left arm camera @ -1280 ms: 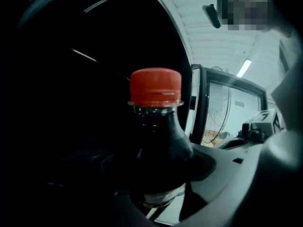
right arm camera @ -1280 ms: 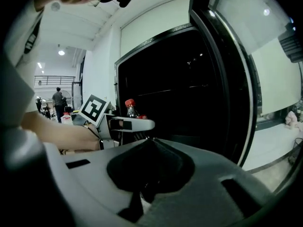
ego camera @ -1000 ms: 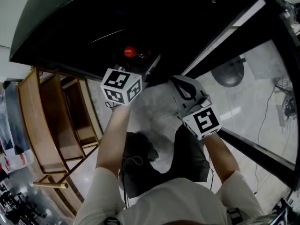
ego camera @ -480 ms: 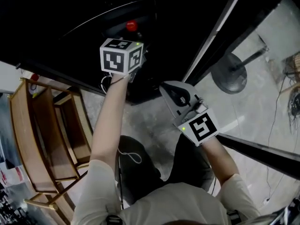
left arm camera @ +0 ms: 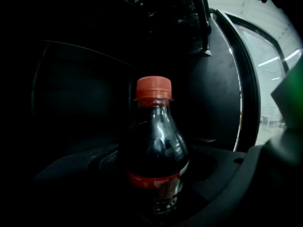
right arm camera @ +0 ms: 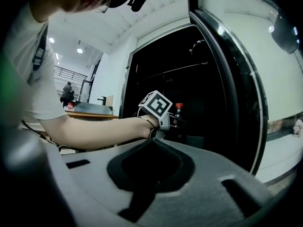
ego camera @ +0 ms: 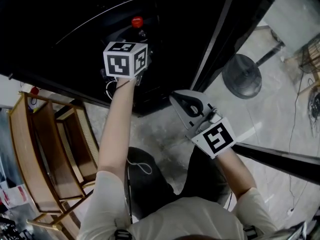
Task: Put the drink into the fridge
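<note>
A small cola bottle [left arm camera: 155, 155] with a red cap [ego camera: 137, 21] stands upright between the jaws of my left gripper [left arm camera: 156, 193], which is shut on its lower body. In the head view the left gripper [ego camera: 136, 38] reaches into the dark fridge [ego camera: 75, 14] with the bottle ahead of its marker cube. My right gripper [ego camera: 178, 98] hangs lower, outside the fridge by the door edge, shut with nothing in it. The right gripper view shows the right gripper's [right arm camera: 151, 144] grey jaws closed together, and beyond them the left arm and the bottle [right arm camera: 178, 111] inside the fridge.
The fridge's glass door [ego camera: 260, 154] stands open at the right, its frame running beside my right gripper. A wooden chair [ego camera: 45, 149] stands on the floor at the left. A round stand base [ego camera: 242, 76] sits behind the door.
My left gripper has carried the bottle forward, deeper into the fridge opening. The right gripper has stayed about where it was.
</note>
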`<state>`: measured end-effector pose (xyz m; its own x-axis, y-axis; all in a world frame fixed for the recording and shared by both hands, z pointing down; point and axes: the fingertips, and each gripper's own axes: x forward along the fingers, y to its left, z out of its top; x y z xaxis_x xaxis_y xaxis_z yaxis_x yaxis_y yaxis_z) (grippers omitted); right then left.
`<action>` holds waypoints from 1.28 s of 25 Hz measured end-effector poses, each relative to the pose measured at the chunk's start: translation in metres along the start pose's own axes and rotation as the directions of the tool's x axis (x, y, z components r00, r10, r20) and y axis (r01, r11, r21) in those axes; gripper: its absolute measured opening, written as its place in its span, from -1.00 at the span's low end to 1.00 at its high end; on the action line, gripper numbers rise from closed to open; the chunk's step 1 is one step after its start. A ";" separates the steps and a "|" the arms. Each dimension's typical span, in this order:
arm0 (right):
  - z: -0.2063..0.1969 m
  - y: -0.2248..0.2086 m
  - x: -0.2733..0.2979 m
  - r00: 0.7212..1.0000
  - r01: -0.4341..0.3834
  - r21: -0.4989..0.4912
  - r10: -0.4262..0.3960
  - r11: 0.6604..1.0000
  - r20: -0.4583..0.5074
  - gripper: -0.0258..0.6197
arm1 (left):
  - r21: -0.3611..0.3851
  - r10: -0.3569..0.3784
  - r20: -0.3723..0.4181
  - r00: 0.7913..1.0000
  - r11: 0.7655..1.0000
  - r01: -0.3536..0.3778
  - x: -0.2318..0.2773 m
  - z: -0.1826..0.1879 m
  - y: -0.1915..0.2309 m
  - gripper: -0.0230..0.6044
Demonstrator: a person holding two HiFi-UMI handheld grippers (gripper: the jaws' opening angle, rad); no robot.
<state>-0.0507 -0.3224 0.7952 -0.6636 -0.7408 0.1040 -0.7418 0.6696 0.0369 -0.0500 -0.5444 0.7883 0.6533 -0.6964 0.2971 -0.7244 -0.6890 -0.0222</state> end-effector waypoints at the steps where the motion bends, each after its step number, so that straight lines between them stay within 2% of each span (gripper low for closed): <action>1: 0.000 0.000 -0.001 1.000 0.000 -0.002 0.000 1.000 0.001 -0.93 | -0.001 0.006 0.008 1.000 1.000 -0.006 0.000 0.000 0.000 0.03; 3: 0.001 0.000 -0.004 1.000 0.002 -0.008 -0.002 1.000 0.004 -0.93 | 0.000 0.023 0.029 0.999 1.000 -0.023 -0.002 0.001 0.001 0.04; 7: 0.006 0.000 -0.009 1.000 0.003 -0.028 -0.003 1.000 0.009 -0.93 | -0.018 0.068 0.090 0.994 0.998 -0.066 -0.015 0.011 0.007 0.22; 14: 0.003 0.006 -0.014 1.000 0.000 -0.049 -0.001 0.999 -0.003 -0.93 | -0.002 0.140 0.163 0.977 0.990 -0.142 -0.053 0.011 0.002 0.26; 16: 0.001 0.006 -0.013 1.000 0.008 -0.050 -0.008 0.999 -0.004 -0.93 | 0.014 0.160 0.199 0.967 0.986 -0.166 -0.067 0.011 0.001 0.25; 20: 0.002 0.000 -0.010 0.999 0.054 -0.061 -0.053 0.997 0.014 -0.93 | 0.082 0.199 0.302 0.932 0.969 -0.233 -0.102 0.014 -0.012 0.25; 22: 0.009 -0.003 -0.009 0.995 0.091 -0.076 -0.088 0.993 0.035 -0.93 | 0.117 0.198 0.331 0.923 0.962 -0.248 -0.113 0.016 -0.018 0.11; 24: 0.020 -0.005 -0.010 0.991 0.127 -0.069 -0.124 0.989 0.052 -0.93 | 0.119 0.179 0.331 0.926 0.966 -0.229 -0.121 0.019 -0.028 -0.05; 27: 0.054 -0.005 -0.017 0.983 0.167 -0.038 -0.164 0.985 0.078 -0.93 | 0.092 0.148 0.284 0.947 0.979 -0.181 -0.129 0.026 -0.046 -0.09; 29: 0.082 -0.002 -0.022 0.984 0.166 -0.026 -0.163 0.986 0.071 -0.93 | 0.064 0.154 0.250 0.956 0.982 -0.175 -0.139 0.035 -0.055 -0.15; 32: 0.122 0.003 -0.039 0.989 0.140 0.008 -0.140 0.990 0.039 -0.93 | 0.012 0.188 0.199 0.962 0.981 -0.194 -0.164 0.059 -0.066 -0.38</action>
<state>-0.0385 -0.2977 0.6700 -0.5566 -0.8287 0.0590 -0.8279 0.5592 0.0430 -0.0964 -0.3963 0.6851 0.5363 -0.8391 0.0913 -0.8346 -0.5433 -0.0909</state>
